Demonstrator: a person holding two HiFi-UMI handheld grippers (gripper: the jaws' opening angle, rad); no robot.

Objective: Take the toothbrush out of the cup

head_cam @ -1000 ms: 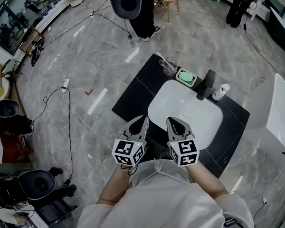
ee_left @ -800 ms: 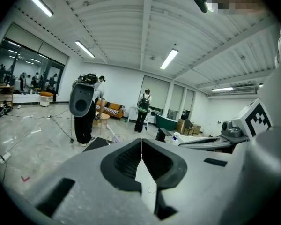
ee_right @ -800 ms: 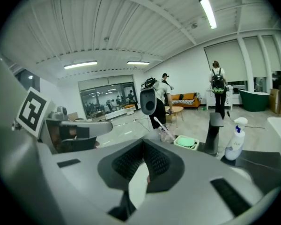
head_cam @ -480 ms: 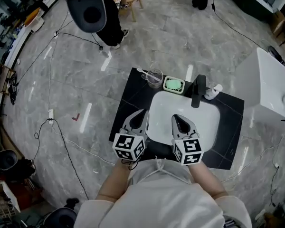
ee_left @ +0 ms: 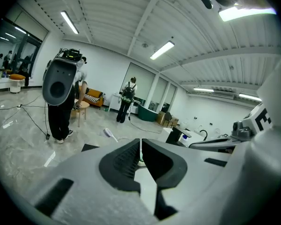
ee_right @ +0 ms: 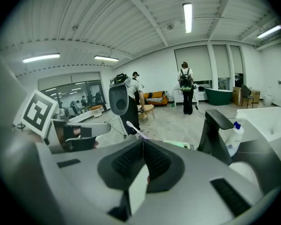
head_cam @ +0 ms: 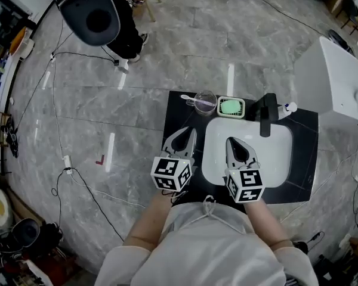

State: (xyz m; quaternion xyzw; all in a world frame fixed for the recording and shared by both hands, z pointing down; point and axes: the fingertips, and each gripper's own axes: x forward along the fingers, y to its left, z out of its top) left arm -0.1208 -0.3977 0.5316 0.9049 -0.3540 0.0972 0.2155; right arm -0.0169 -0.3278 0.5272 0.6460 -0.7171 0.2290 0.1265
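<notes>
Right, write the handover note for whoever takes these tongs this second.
Left tongs: shut, empty, over the dark counter left of the sink.
Right tongs: shut, empty, over the sink's near side.
Things: toothbrush leans in the clear cup at the counter's far left, beside the green soap dish.
Done: nothing; toothbrush not yet touched.
Left: open one pair of tongs, reach the cup, grip the toothbrush, lift it out.
</notes>
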